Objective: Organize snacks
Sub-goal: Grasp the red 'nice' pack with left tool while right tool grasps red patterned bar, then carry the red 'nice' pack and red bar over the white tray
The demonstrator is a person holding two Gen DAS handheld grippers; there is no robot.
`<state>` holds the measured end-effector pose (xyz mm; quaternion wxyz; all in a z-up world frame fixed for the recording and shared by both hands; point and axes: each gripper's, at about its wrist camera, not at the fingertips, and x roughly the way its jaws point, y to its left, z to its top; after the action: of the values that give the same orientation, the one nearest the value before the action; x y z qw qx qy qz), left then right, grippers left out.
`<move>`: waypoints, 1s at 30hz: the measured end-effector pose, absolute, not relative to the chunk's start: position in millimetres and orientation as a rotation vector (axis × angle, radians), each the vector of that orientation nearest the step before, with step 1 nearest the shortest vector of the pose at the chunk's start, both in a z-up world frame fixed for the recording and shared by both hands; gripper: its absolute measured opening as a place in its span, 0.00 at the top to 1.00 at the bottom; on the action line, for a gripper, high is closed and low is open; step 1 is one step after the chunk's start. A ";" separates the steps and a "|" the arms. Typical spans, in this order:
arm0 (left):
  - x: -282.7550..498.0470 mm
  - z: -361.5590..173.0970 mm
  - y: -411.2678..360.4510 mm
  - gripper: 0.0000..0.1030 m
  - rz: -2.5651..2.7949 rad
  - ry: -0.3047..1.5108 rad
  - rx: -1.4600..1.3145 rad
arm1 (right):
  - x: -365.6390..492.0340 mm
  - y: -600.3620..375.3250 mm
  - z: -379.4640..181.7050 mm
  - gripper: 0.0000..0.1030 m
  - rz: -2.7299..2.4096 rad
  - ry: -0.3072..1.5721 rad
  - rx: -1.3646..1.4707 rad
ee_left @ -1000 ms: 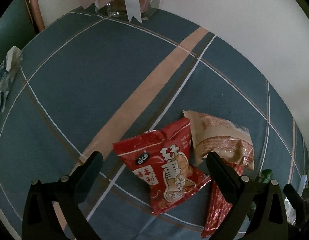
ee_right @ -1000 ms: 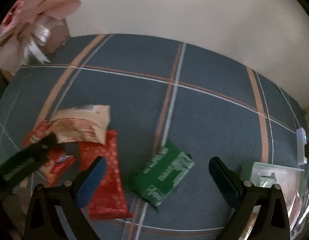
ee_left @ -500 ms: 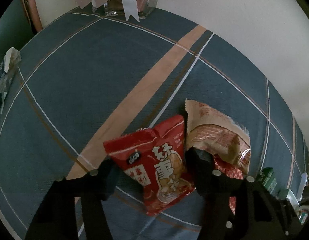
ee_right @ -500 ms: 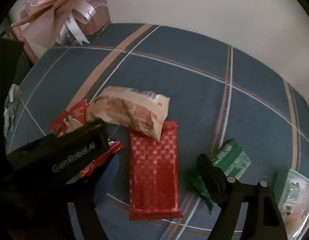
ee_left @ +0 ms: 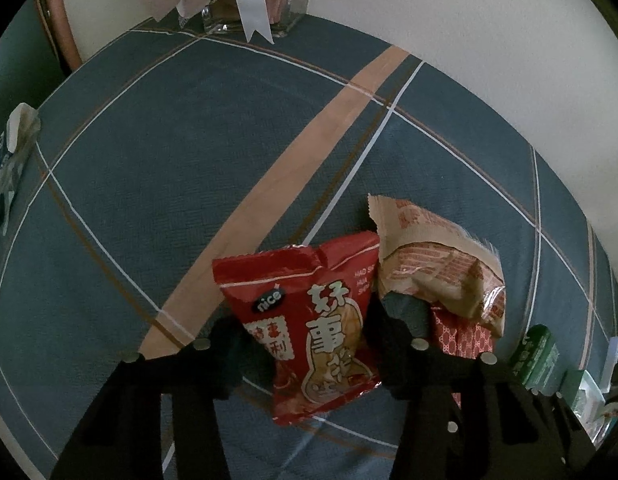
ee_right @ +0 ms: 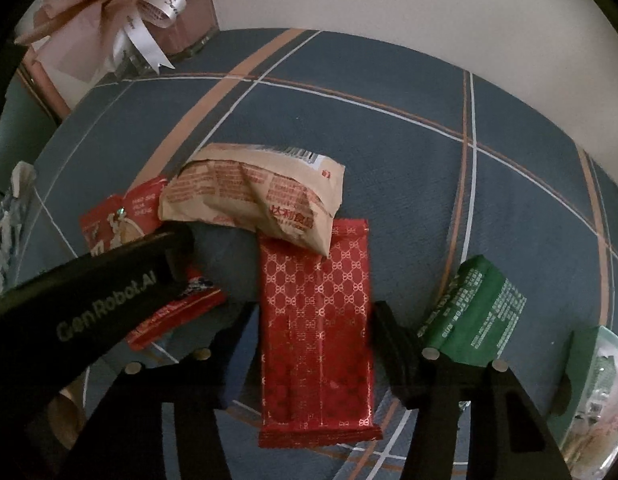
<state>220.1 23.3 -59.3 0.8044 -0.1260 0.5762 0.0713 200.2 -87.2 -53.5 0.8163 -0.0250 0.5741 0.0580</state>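
Note:
A red snack bag with Chinese print lies on the blue plaid cloth. My left gripper has its fingers closed against both sides of the bag. A beige packet lies right of it and overlaps a long red patterned packet. My right gripper straddles that long packet, fingers close on each side, contact unclear. A green packet lies to its right. The left gripper's arm crosses the right wrist view over the red bag.
A bouquet in pink wrap with white ribbon stands at the far left by the wall. A clear container with packets sits at the right edge. A crinkled clear bag lies at the left edge.
Both grippers narrowed from wide open. The left one closed in on the red bag. The right one swung left from the green packet to over the long red packet.

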 end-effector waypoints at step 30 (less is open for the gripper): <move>185.7 -11.1 35.1 0.57 0.065 1.226 -0.367 | 155.5 -117.5 -9.5 0.53 0.078 1.212 0.065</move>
<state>185.7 35.1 -11.1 0.8017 -0.1712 0.5719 0.0304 155.5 -117.5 -9.5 0.8209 0.0304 0.5691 0.0367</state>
